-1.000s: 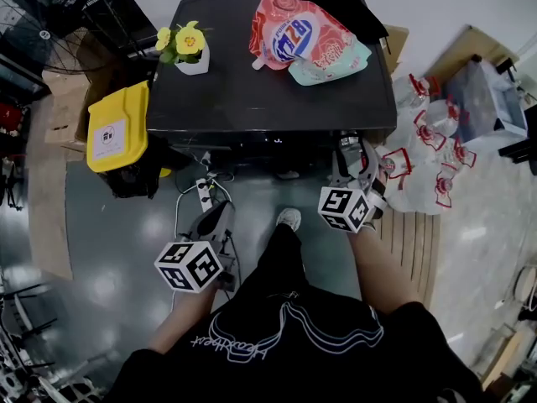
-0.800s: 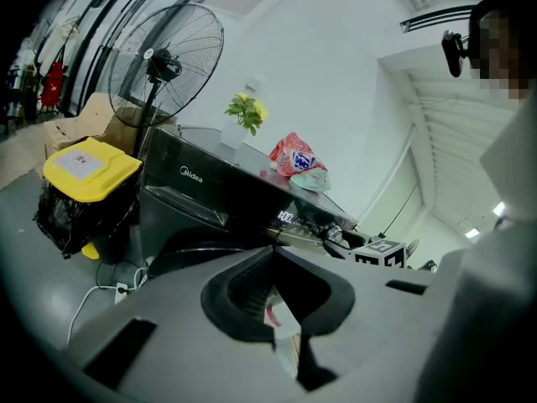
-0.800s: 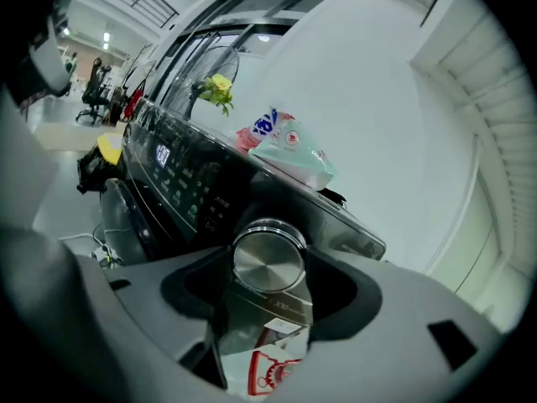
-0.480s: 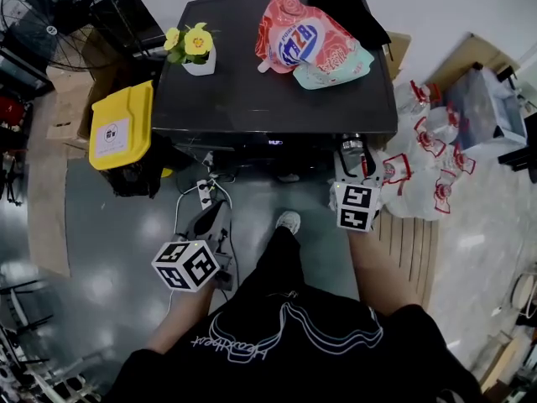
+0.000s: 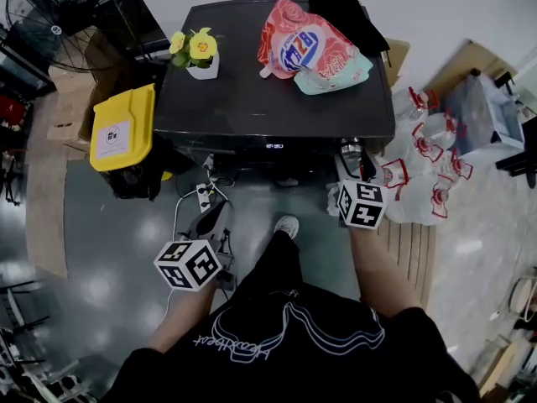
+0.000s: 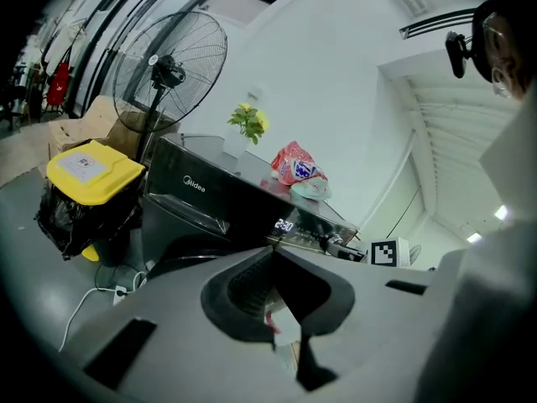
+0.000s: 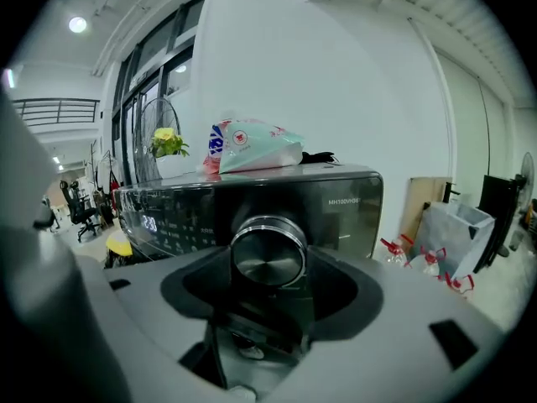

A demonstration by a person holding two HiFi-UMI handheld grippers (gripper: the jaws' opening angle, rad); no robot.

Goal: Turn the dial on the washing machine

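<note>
The dark washing machine (image 5: 252, 99) stands in front of me, its control panel facing me. Its round silver dial (image 7: 268, 254) sits at the panel's right end, also seen from above as the dial (image 5: 351, 148). My right gripper (image 7: 268, 269) is shut on the dial, one jaw against each side of it. In the head view the right gripper (image 5: 352, 162) reaches to the panel, its marker cube just behind. My left gripper (image 5: 214, 218) hangs low over the floor, left of the dial. The left gripper (image 6: 270, 254) is shut with nothing in it.
On the machine's top are a flower pot (image 5: 200, 53), detergent bags (image 5: 306, 44) and a black cloth (image 5: 348, 15). A yellow-lidded bin (image 5: 122, 128) and a fan (image 5: 59, 7) stand at the left. Packed water bottles (image 5: 419, 166) lie right. A power strip (image 5: 204, 196) lies on the floor.
The right gripper has rolled about the dial's axis while staying on it; its marker cube shows a different tilt in each frame. The left gripper has hardly moved.
</note>
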